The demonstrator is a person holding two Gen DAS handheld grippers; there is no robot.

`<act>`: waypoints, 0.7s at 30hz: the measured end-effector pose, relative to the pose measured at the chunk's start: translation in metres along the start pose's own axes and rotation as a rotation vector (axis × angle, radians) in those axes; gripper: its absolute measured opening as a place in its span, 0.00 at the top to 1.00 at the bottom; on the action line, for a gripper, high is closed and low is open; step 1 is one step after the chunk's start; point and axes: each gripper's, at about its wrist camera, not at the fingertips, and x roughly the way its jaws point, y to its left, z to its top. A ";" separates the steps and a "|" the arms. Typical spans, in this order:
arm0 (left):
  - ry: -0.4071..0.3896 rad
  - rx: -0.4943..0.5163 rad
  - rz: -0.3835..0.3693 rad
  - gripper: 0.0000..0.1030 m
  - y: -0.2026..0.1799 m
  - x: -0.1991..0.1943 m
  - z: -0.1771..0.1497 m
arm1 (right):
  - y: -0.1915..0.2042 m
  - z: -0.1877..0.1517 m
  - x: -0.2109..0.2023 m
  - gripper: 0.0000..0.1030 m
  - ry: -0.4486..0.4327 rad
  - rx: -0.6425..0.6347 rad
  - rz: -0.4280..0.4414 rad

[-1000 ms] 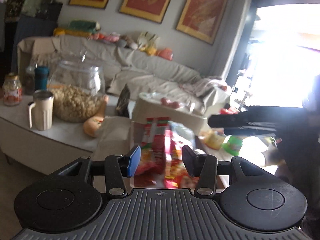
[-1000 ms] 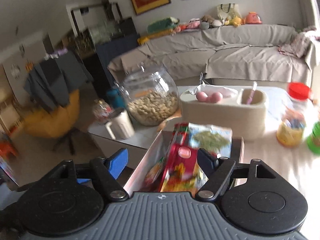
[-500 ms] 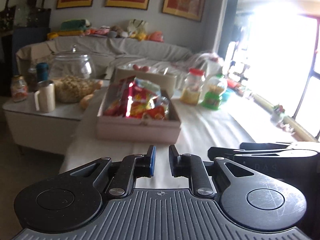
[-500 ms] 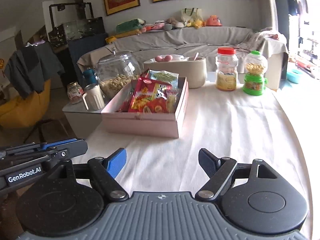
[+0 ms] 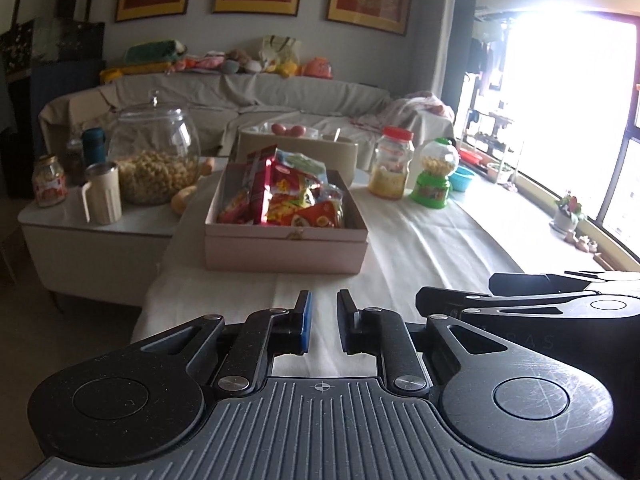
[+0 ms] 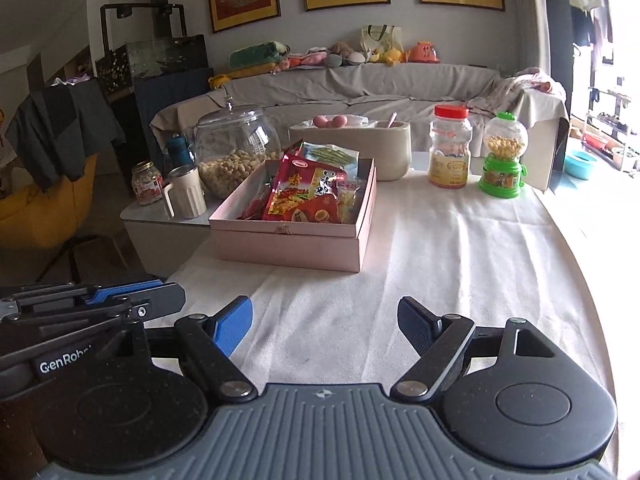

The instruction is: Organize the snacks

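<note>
Pink box (image 6: 294, 236) sits on the white tablecloth (image 6: 460, 248), snack packets (image 6: 304, 196) heaped inside it, some standing above the rim. Both grippers hang well short of the box, over bare cloth.

Left gripper (image 5: 322, 322): jaws drawn nearly together, nothing between them. Right gripper (image 6: 325, 322): jaws spread wide, also empty.

Handling, as a guess: packets look light, crinkly and slick, contents likely brittle. Best taken by a top sealed edge or a corner that sticks up, with a gentle pinch, not across the puffed middle. The red packet (image 6: 298, 190) at the front of the box stands tallest and offers the easiest edge.

Beyond the box: peanut jar (image 6: 236, 152), cream mug (image 6: 186, 192), yellow jar (image 6: 450, 146).
</note>
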 end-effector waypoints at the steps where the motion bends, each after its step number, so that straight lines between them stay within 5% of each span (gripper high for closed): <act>1: 0.003 -0.001 0.001 0.83 0.001 0.001 0.001 | 0.000 0.000 0.001 0.22 0.003 0.001 0.000; 21: 0.024 0.005 -0.016 0.83 -0.002 0.001 0.000 | -0.001 -0.002 0.003 0.21 0.017 0.002 0.002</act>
